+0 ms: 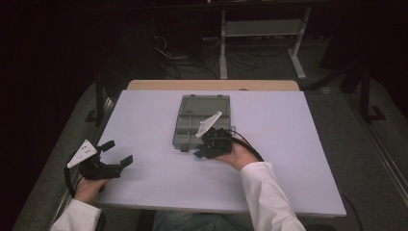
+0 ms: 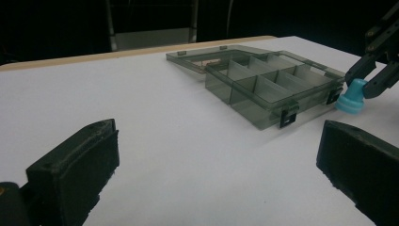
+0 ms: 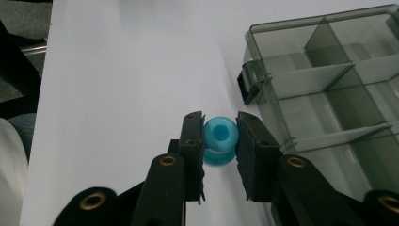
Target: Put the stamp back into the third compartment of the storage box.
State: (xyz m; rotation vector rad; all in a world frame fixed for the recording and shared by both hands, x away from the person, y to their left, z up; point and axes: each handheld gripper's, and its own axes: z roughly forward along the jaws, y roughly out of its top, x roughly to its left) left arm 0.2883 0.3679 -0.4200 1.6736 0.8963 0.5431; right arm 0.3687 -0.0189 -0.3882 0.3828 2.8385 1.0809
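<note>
No readable text, label, brand, number or sign is showing anywhere: nothing legible is appearing on the smoky translucent plastic compartment box (image 3: 329,89), the small blue plastic spool (image 3: 220,140), or the white table (image 1: 144,125).

The left gripper (image 2: 221,174) has its 2 black jaws wide apart at the lower left and lower right of the frame, nothing between them but bare white table (image 2: 155,127). In the upper middle sits a smoky clear box (image 2: 268,84), lid laid open behind it, dividers showing inside. At the right edge, the right gripper (image 2: 360,84) pinches a blue piece (image 2: 352,98) just beside the box's near corner, low over the table.
</note>
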